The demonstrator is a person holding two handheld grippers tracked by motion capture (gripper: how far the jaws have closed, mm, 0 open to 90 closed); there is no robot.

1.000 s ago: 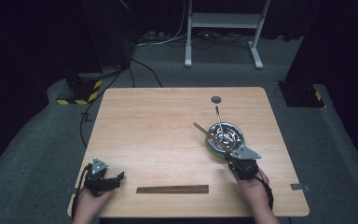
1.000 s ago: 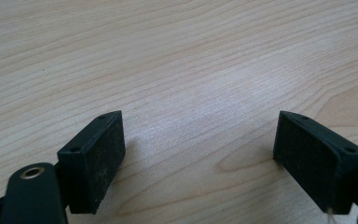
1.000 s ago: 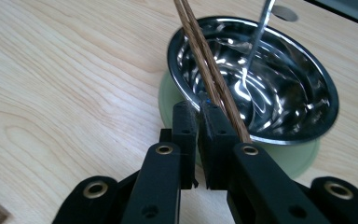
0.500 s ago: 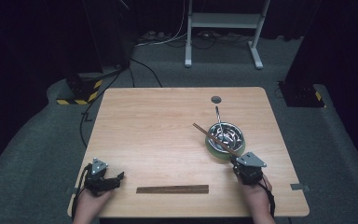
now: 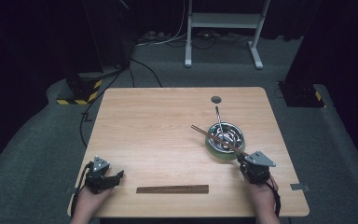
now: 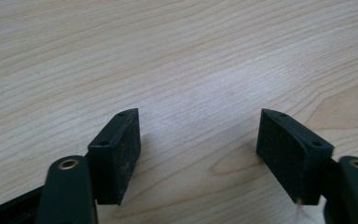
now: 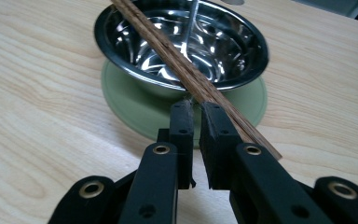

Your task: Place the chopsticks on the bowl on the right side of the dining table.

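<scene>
the wooden table [image 5: 158, 135] carries everything, its pale grain running under both tools. toward its right side a steel bowl [image 5: 225, 135] sits on a green saucer [image 5: 216, 151], with a metal spoon [image 5: 219, 119] leaning in the bowl and its handle pointing to the far edge. near the front edge a pair of dark chopsticks [image 5: 172, 189] lies flat, well apart from the bowl. another pair of brown chopsticks [image 7: 186, 70] rests across the bowl's rim, one end reaching out over the table on the left, the other coming down past the saucer beside the right gripper [image 7: 194, 116], whose jaws stand nearly together with a thin gap and nothing between them; the sticks lie along the outside of one jaw. the left gripper [image 6: 198, 140] rests at the front left corner, jaws spread wide over bare wood.
</scene>
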